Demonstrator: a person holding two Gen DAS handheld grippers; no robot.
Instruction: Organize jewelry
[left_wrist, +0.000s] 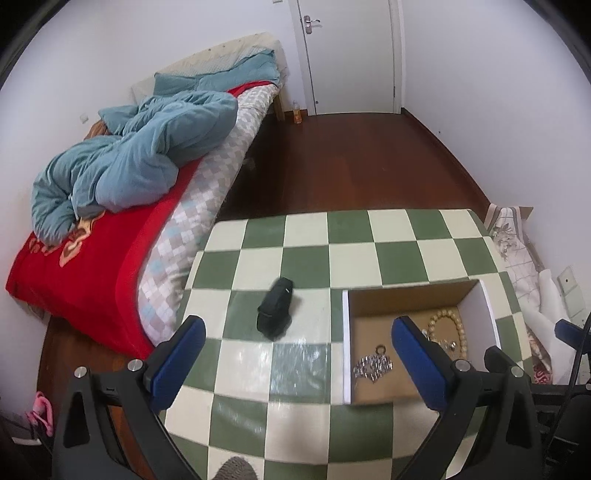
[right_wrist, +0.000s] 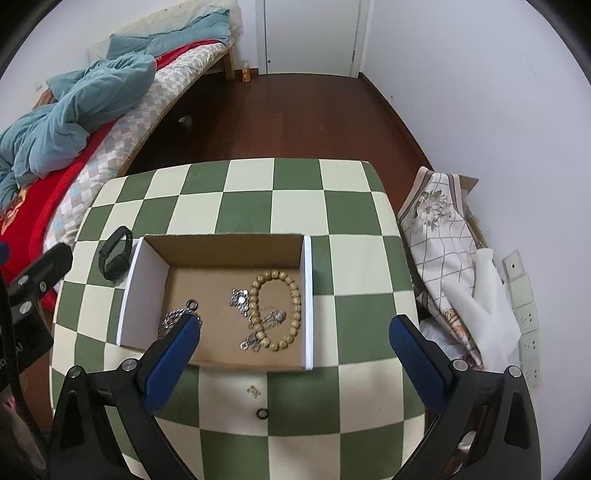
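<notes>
A shallow cardboard box (right_wrist: 221, 247) with white side walls (left_wrist: 346, 332) sits on the green-and-cream checkered table (right_wrist: 295, 203). Inside lie a wooden bead bracelet (right_wrist: 295, 295) (left_wrist: 448, 317), silver chain pieces (right_wrist: 240, 299) and a silver pendant (left_wrist: 373, 365) (right_wrist: 173, 317). A black wristband (left_wrist: 275, 308) (right_wrist: 115, 253) stands on the table left of the box. A small black ring (right_wrist: 261, 413) and a tiny earring (right_wrist: 253, 391) lie on the table in front of the box. My left gripper (left_wrist: 299, 336) is open and empty just before the wristband. My right gripper (right_wrist: 295, 332) is open and empty above the box's near edge.
A bed (left_wrist: 110, 229) with red sheet and blue duvet stands to the left. Dark wooden floor (left_wrist: 351, 166) lies beyond the table. Folded patterned cloth (right_wrist: 443, 240) and a wall socket strip (right_wrist: 524, 306) lie to the right. A white door (left_wrist: 351, 55) is at the back.
</notes>
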